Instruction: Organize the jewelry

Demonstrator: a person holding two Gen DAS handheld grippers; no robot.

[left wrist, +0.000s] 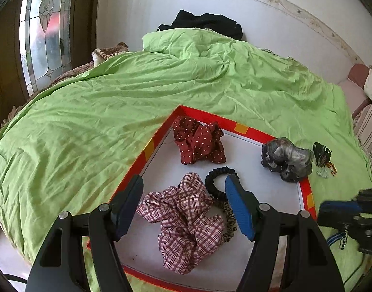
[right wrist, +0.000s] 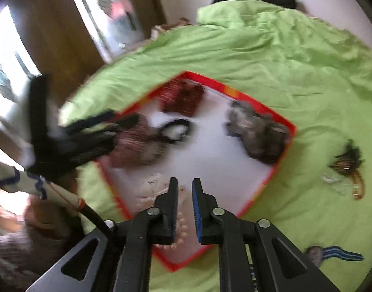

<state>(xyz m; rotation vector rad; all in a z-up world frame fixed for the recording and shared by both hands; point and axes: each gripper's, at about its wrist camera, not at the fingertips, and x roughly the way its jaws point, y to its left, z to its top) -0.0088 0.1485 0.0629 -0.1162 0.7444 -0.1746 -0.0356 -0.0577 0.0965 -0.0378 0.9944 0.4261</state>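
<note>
Your right tongs [right wrist: 185,182] sit nearest the lens, pointing steeply down over the near corner of the shallow white tray with the red and orange rim [right wrist: 258,102]. Their pads stand a narrow slit apart with nothing pinched between them. A pale pinkish hair piece edged with pearl beads [right wrist: 159,189] lies just under the left finger, inside the tray and free of the pads. What is left to gather, as far as I can judge, lies on the crumpled green bedsheet [right wrist: 283,60] to the right of the tray. One piece is a dark claw clip tangled with an amber bead strand [right wrist: 349,163], its long axis running roughly near to far. The other is a blue striped elastic band [right wrist: 344,255], lying left to right at the near right. Both are on your right hand's side, so that hand is the nearer. Your left tongs [left wrist: 183,182] are spread wide and hold nothing, hanging over the pink plaid fabric scrunchie [left wrist: 183,221] in the tray's left half. A grey sheer scrunchie [left wrist: 286,159] rests against the tray's right rim, between you and the clip, so swing over it. Bare sheet around the clip gives room, though the soft cloth may bunch under the fingers.
</note>
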